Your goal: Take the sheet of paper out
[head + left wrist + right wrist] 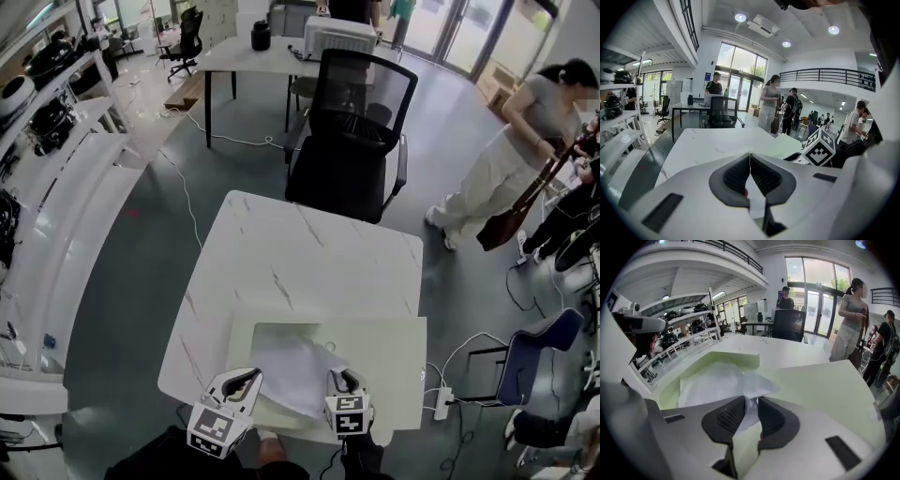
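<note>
With our right hand-held gripper (750,402) pinched on a raised fold of the sheet of paper (710,383), which lies inside the open green folder (820,385), and the left hand-held gripper (750,157) closed at the folder's edge, we judge that drawing the sheet gently clear comes next.

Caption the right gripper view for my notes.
Right tool pinches a crumpled white paper sheet in a pale green folder.

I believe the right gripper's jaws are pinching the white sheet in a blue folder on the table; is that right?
Not quite: the folder is pale green, not blue, as the right gripper view shows; the right gripper does pinch the white sheet.
</note>
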